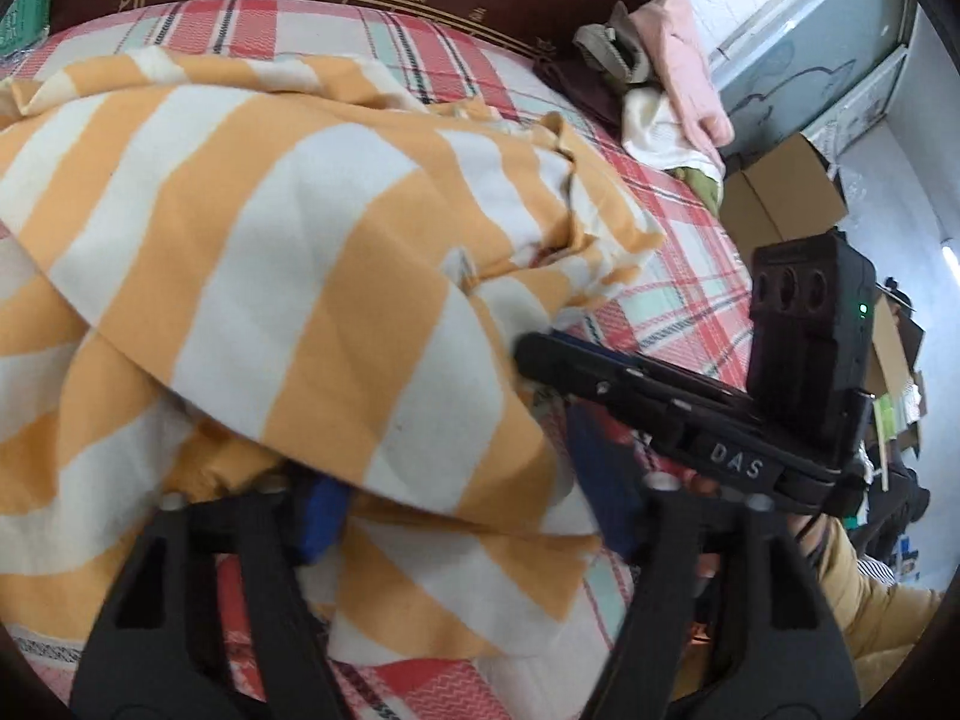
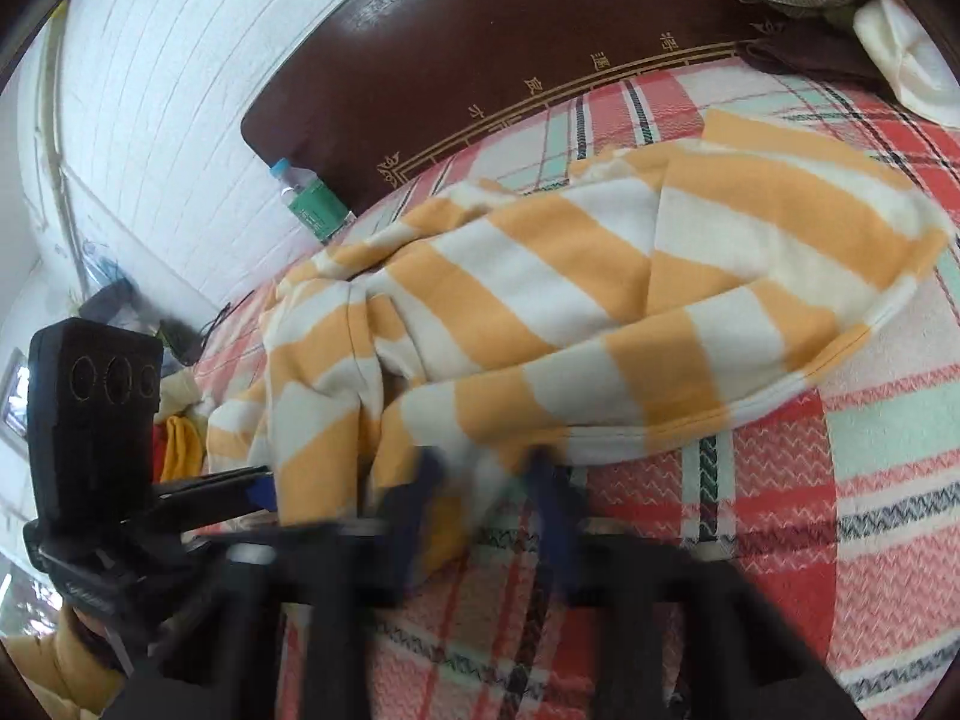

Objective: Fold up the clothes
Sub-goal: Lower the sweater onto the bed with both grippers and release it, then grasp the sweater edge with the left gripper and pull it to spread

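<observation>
Both tongs working the striped garment on the bed.

Left tongs (image 1: pixel 474 516), at 6 o'clock, are partly spread with orange-and-white striped garment (image 1: pixel 312 276) draping between them; right tongs (image 2: pixel 486 480) are pinching its near hem, likely for folding on the plaid bedsheet (image 2: pixel 840 480).

Dark brown headboard (image 2: pixel 480 60) with gold trim at frame top, plaid red-and-mint bed cover (image 2: pixel 840 510), white panelled wall (image 2: pixel 180 90) upper left, cardboard boxes (image 1: pixel 780 192) at right edge
</observation>
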### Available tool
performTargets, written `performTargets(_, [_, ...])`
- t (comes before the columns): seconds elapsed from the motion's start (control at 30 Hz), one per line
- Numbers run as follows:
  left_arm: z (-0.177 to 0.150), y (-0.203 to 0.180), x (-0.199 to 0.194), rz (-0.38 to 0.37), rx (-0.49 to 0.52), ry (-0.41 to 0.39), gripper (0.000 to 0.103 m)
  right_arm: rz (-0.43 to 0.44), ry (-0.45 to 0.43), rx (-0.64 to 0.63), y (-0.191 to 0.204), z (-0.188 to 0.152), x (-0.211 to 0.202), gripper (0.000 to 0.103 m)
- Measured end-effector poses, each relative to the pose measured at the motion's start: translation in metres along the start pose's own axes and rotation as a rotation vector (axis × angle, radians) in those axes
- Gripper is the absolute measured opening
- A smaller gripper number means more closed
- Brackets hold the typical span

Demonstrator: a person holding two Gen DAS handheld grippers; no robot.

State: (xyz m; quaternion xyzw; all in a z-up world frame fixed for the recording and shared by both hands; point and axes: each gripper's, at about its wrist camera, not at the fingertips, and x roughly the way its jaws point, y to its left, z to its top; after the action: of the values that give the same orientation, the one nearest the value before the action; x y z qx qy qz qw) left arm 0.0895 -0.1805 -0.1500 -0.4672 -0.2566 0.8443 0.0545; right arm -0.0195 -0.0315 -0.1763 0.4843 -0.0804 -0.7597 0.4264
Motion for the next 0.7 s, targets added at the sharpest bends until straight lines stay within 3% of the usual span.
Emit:
performTargets(0.1, [0.006, 0.014, -0.021, 0.015, -0.034, -0.039, 0.014, 0.003, -0.014, -0.024, -0.007, 0.003, -0.016, 0.007])
performTargets(0.3, [0.035, 0.049, -0.093, -0.015, -0.114, -0.171, 0.014, -0.068, -0.114, -0.049, -0.030, 0.015, -0.095, 0.006])
performTargets(0.4, [0.050, 0.073, -0.128, 0.000, -0.158, -0.228, 0.014, -0.208, -0.169, -0.052, -0.055, 0.023, -0.146, 0.006])
performTargets(0.5, [0.058, 0.094, -0.148, 0.038, -0.179, -0.238, 0.014, -0.373, -0.162, -0.038, -0.085, 0.029, -0.178, 0.007])
performTargets(0.57, [0.053, 0.088, -0.145, 0.080, -0.116, -0.208, 0.015, -0.572, -0.101, -0.065, -0.101, 0.029, -0.180, 0.011])
performTargets(0.63, [0.040, 0.079, -0.132, 0.068, -0.066, -0.165, 0.035, -0.706, -0.043, -0.049, -0.114, 0.027, -0.175, 0.039])
performTargets(0.67, [0.032, 0.073, -0.123, 0.076, -0.037, -0.146, 0.068, -0.696, -0.055, -0.015, -0.119, 0.024, -0.177, 0.039])
performTargets(0.7, [0.024, 0.067, -0.115, 0.083, -0.005, -0.132, 0.086, -0.665, -0.072, 0.008, -0.120, 0.021, -0.179, 0.039])
